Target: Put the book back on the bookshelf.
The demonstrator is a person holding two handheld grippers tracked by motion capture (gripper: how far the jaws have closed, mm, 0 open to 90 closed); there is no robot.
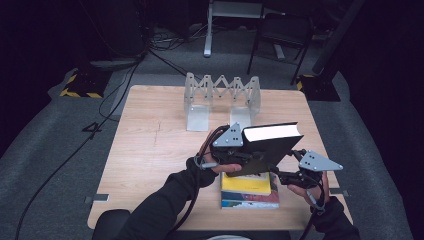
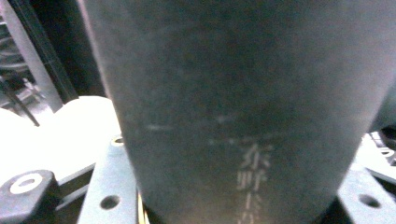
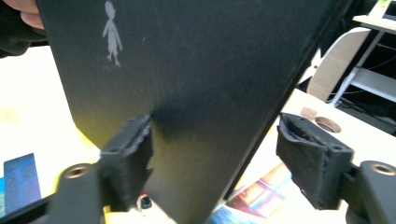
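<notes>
A black hardback book [image 1: 267, 145] hangs tilted above the table, white page edge up. My left gripper [image 1: 243, 154] is shut on its spine end; in the left gripper view the dark spine [image 2: 233, 93] with pale lettering sits between the jaws. My right gripper [image 1: 289, 163] is at the book's lower right corner. In the right gripper view the black cover [image 3: 187, 70], with a small pale figure on it, reaches down between the jaws of my right gripper [image 3: 215, 140]. The left pad [image 3: 130, 149] lies against the cover. The right pad [image 3: 308, 158] stands clear of the book's edge.
Under the lifted book lies a stack with a yellow book [image 1: 247, 183] on a colourful one [image 1: 250, 201], near the wooden table's [image 1: 150, 150] front edge. A pale folding book rack [image 1: 222, 97] stands at the table's back. Chairs and cables are beyond.
</notes>
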